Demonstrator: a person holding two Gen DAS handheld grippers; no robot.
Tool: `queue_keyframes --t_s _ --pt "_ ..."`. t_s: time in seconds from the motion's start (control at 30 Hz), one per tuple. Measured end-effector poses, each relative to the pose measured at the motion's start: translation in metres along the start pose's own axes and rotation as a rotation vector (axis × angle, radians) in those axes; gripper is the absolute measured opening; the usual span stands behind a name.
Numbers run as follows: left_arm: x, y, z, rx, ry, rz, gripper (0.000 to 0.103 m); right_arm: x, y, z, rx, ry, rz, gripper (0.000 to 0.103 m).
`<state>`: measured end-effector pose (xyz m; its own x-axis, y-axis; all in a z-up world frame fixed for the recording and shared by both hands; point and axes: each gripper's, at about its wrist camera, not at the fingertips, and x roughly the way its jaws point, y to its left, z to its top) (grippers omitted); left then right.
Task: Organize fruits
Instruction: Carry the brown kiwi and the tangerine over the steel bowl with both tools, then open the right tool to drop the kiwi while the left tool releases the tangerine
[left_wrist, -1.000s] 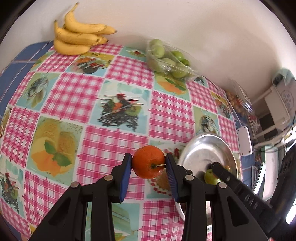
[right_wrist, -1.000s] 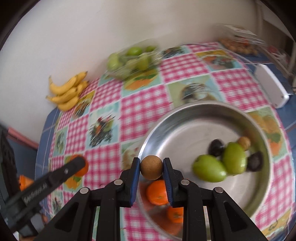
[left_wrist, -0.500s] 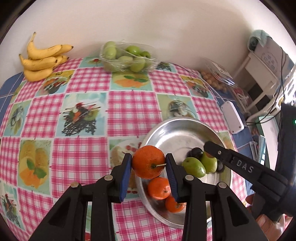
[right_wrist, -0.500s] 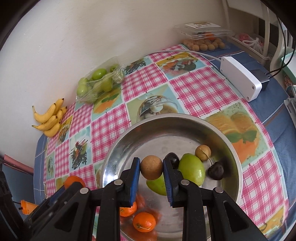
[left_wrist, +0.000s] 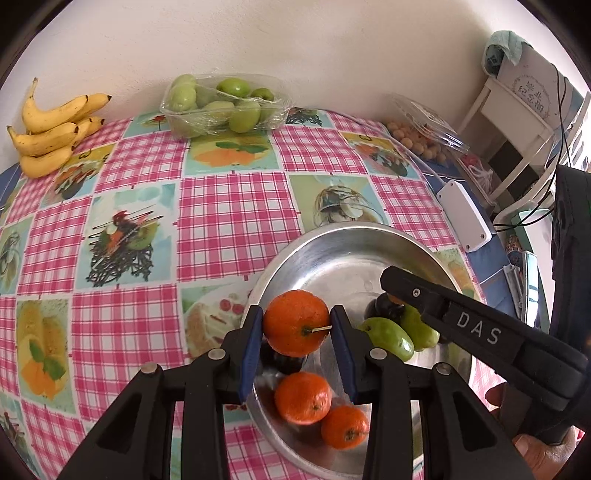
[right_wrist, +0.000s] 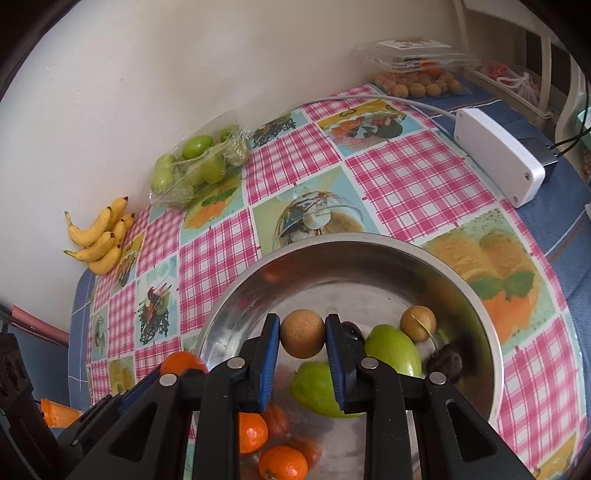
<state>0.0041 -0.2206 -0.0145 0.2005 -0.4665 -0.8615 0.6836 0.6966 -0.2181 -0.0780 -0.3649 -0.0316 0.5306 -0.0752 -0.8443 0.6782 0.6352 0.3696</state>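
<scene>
My left gripper (left_wrist: 296, 328) is shut on an orange (left_wrist: 295, 322) and holds it over the near-left rim of the steel bowl (left_wrist: 332, 254). My right gripper (right_wrist: 302, 334) is shut on a small round brown fruit (right_wrist: 302, 333) above the same bowl (right_wrist: 369, 254). In the bowl lie two oranges (left_wrist: 303, 397), two green fruits (right_wrist: 393, 349), dark plums (right_wrist: 445, 363) and another brown fruit (right_wrist: 417, 323). The right gripper also shows in the left wrist view (left_wrist: 395, 282), reaching in from the right.
On the checked tablecloth (left_wrist: 221, 206) a banana bunch (left_wrist: 51, 129) lies at the back left by the wall. A clear tray of green fruits (left_wrist: 221, 103) stands behind. A clear box of brown fruits (right_wrist: 417, 79) and a white power adapter (right_wrist: 498, 155) lie at the right.
Both grippers have moved further over the bowl with their fruits still held. The left gripper came in from the open tablecloth at the left.
</scene>
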Motion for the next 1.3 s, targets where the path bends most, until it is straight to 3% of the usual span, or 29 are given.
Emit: queue_keyframes --t_s 0.4,1.3 --pt "0.026 -0.001 0.001 -0.02 0.028 -0.019 0.039 0.014 0.0 0.001 -0.016 0.02 0.001 0.027" --pt "0.025 0.0 -0.001 -0.032 0.052 -0.04 0.039 0.02 0.008 0.0 -0.064 0.05 -0.042 0.028"
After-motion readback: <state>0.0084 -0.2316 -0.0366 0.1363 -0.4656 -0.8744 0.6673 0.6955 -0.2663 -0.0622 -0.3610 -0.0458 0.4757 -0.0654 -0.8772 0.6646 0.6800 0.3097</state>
